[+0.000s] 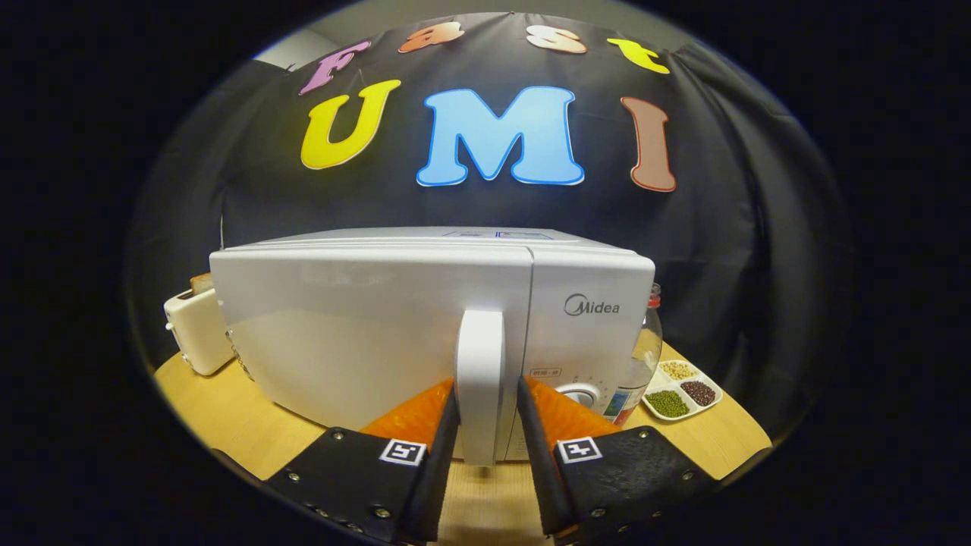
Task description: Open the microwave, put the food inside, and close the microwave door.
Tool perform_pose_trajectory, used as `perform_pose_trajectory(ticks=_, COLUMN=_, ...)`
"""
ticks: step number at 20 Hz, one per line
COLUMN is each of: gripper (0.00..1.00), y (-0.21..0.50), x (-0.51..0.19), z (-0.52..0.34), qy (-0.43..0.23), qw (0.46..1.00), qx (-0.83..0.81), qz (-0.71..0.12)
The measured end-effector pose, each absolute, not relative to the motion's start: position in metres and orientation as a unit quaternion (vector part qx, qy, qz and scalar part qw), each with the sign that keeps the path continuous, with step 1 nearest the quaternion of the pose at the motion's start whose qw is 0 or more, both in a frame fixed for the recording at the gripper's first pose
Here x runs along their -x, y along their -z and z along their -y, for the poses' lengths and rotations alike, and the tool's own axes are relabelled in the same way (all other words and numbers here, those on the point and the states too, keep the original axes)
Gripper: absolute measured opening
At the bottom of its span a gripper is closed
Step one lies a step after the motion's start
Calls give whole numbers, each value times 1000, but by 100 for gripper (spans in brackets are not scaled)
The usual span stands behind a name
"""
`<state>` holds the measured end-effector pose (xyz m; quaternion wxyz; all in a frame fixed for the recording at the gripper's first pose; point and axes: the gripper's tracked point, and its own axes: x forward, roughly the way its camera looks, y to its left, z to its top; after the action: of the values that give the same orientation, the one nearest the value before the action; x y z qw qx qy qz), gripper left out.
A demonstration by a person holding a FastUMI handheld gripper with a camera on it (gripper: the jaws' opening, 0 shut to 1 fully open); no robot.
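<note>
Currently the gripper [487, 413] straddles the white vertical bar handle [480, 379] of the white box-shaped microwave [394, 318]. Its fingers [447, 425] sit narrow, one hard against each side of the handle; they look clamped on it, with no gap visible either side. The door [364, 334] reads as shut or barely cracked, its seam flush with the control panel [588, 334].

Microwave stands mid-way along the light wooden table [227, 413]. Cream toaster [199, 326] with a bread slice sits behind it toward the table's left edge. Clear jar with a red lid [646, 341] stands just beside the microwave's right side, and a white divided dish of beans [681, 390] lies near the table's right edge.

Judgement: step in hand is opening the door. Risks:
- A straight pull, not following the hinge arc, could slide the fingers off the smooth handle.
- If the latch is stiff, the whole oven may drag forward on the table.
- Such a shift could knock the jar, which stands very close.
</note>
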<state>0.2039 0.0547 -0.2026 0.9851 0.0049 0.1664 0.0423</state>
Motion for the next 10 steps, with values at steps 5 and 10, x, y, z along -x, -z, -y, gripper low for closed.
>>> perform_pose_trajectory(ticks=5, gripper=23, y=204, x=-202, z=-61, qy=-29, qw=984, qx=-6, qz=-173)
perform_pose_trajectory(ticks=10, gripper=16, y=202, x=-200, z=-64, qy=-40, qw=983, qx=-19, qz=-179)
